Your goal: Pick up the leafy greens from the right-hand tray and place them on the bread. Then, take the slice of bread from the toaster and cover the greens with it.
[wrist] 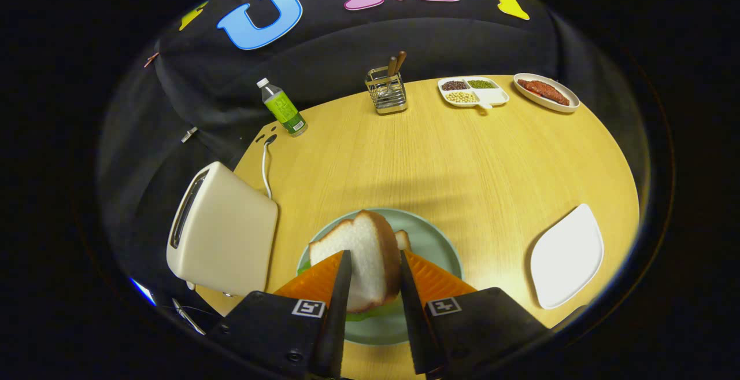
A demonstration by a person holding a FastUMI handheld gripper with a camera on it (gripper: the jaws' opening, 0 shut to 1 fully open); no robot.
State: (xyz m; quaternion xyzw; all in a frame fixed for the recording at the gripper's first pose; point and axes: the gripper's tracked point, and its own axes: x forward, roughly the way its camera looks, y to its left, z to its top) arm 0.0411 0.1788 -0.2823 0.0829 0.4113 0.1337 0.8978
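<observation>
Gripper view: the gripper (pixel 373 267) clamps a bread slice (pixel 361 258) upright between both fingers, directly above the green plate (pixel 439 241), where leafy greens (pixel 370 312) peek out below, awaiting their cover.

A round wooden table (pixel 462 154) carries a cream toaster (pixel 225 232), a green plate (pixel 430 241), a white tray (pixel 566 258), a bottle (pixel 283 108), a wire utensil holder (pixel 387 93), a divided dish (pixel 474 92) and an oval plate (pixel 546 92).
</observation>
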